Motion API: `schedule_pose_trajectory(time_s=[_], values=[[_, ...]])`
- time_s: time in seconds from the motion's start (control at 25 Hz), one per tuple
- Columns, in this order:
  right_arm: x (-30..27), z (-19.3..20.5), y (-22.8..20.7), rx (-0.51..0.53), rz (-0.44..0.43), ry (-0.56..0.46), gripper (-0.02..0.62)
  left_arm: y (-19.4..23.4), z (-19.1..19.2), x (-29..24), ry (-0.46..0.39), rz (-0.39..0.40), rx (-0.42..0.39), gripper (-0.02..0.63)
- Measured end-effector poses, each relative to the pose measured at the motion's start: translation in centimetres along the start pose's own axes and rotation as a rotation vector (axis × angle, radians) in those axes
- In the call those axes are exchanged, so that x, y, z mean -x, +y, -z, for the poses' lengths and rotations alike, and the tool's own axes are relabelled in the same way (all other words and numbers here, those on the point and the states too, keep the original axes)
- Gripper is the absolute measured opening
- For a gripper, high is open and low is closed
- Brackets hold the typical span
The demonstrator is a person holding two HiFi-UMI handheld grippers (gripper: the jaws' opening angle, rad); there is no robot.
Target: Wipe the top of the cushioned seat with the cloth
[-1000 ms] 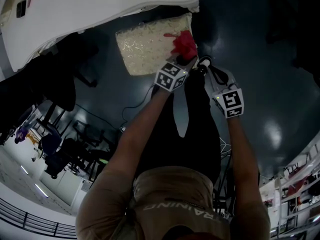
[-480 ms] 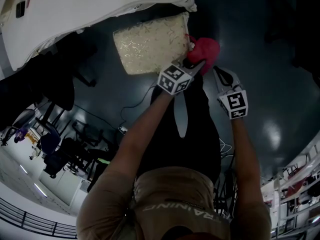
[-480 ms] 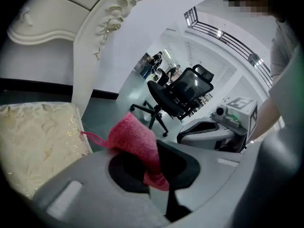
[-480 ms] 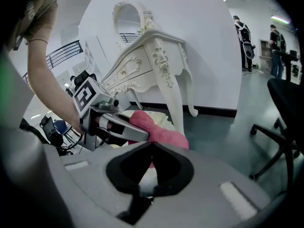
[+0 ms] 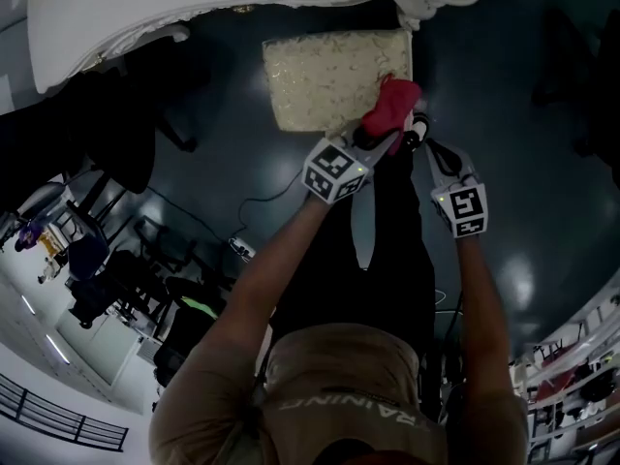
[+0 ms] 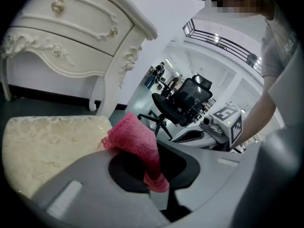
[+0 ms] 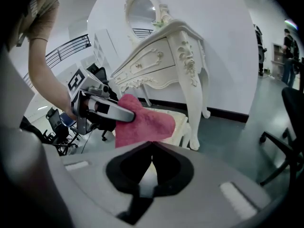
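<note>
One cloth (image 6: 135, 137) pinched in left tongs (image 6: 156, 182) at seat (image 6: 47, 144) corner; right tongs (image 7: 152, 147) pressed together.

Low in foreground: right claw (image 7: 151, 145), jaws closed tip to tip, nothing between. Just beyond the tips: pink cloth (image 7: 149, 122), bunched, pinched at its upper left by left claw (image 7: 129, 116), marker cube (image 7: 77, 83) behind it. Behind cloth: pale cushioned seat (image 7: 180, 122), partly covered. Farther back: ornate white dressing table (image 7: 156, 63) with oval mirror (image 7: 142, 11) on top. At right edge: 1 dark office chair (image 7: 290, 122) on grey floor.
</note>
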State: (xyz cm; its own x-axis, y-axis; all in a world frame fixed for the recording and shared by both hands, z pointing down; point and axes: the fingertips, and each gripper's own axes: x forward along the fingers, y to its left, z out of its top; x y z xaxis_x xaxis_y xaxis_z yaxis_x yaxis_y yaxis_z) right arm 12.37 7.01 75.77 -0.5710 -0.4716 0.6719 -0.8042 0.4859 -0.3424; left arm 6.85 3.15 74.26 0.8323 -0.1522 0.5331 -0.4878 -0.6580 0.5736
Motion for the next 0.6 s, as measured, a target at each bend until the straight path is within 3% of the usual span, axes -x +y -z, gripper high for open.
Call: schedule_pose_trajectory(time_s=[0.6], values=[[-9.6, -5.1, 16.0, 0.068, -0.088, 0.01, 0.003, 11.5, 4.0, 21.0, -0.089, -0.232, 0.035, 0.041]])
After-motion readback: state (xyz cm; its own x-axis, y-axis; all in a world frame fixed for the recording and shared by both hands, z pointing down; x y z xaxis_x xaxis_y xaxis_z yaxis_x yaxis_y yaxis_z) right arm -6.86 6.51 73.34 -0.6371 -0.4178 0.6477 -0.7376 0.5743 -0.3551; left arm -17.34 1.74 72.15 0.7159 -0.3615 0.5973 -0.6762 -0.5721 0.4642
